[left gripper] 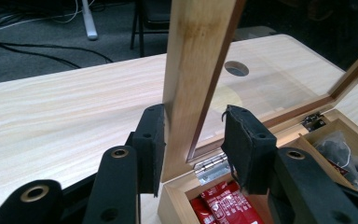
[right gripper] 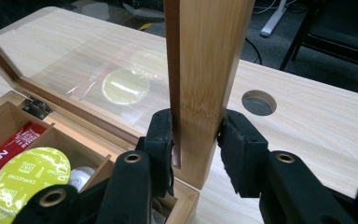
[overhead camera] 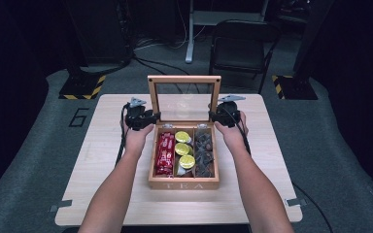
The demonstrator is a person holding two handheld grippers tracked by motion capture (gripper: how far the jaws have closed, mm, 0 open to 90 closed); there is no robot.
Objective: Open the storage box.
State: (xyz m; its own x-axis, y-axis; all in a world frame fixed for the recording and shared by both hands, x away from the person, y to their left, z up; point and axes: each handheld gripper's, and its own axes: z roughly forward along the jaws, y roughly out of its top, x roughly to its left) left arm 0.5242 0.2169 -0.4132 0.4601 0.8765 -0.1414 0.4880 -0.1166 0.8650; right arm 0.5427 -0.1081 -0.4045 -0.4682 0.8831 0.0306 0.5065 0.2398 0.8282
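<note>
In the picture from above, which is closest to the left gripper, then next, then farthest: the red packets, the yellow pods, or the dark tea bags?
From the left gripper:
1. Red packets, in the box's left compartment, nearest.
2. Yellow pods, in the middle compartment.
3. Dark tea bags, in the right compartment, farthest, closer to the right gripper.

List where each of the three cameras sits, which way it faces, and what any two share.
High view: above the person's side, facing forward and down on the table and open tea box; both forearms, left gripper and right gripper show.
Left gripper view: rides the left gripper, facing along its fingers at the lid frame.
Right gripper view: rides the right gripper, facing the frame's other post, pinched.
Shared: both gripper views show the red packets and a table hole.
</note>
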